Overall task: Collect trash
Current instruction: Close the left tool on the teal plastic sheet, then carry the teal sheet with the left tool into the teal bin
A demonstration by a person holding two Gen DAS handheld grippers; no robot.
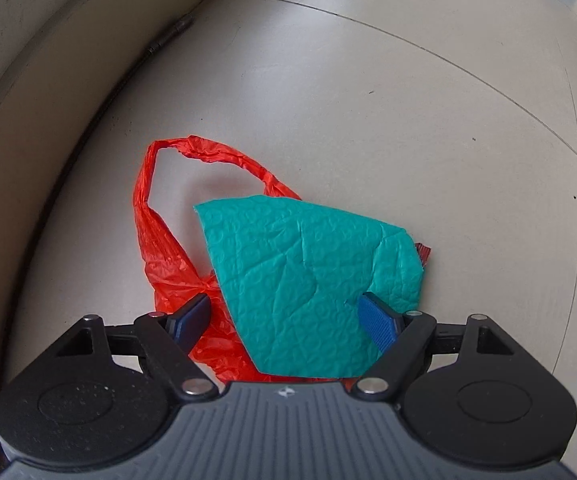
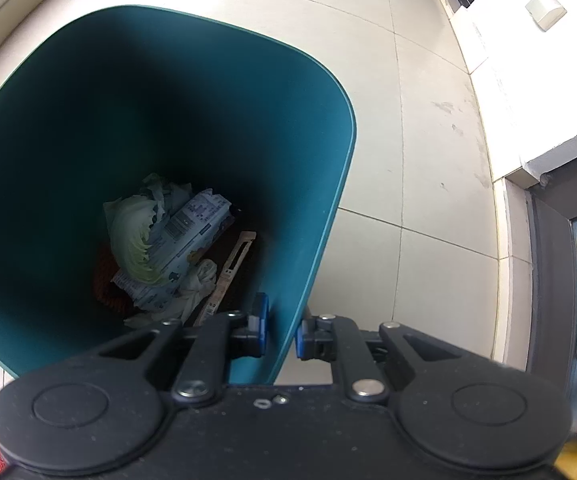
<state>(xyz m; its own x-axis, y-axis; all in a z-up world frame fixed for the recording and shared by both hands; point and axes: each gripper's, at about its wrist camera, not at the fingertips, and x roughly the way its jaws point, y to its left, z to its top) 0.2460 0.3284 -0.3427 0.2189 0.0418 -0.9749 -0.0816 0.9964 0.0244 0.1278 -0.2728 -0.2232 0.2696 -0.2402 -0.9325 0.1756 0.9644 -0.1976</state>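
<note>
The left gripper (image 1: 286,316) is held low and pointed downward, its jaws spread wide, with the blue pads seen at 10 and 2 o'clock of the gripper body. The right gripper (image 2: 281,330) is pointed downward as well, its jaws drawn nearly together and clamped on a thin wall at 12 o'clock.

Mailer (image 1: 312,280) lies on bag (image 1: 168,248); wrapper (image 2: 184,236) lies in bin (image 2: 320,216)
</note>
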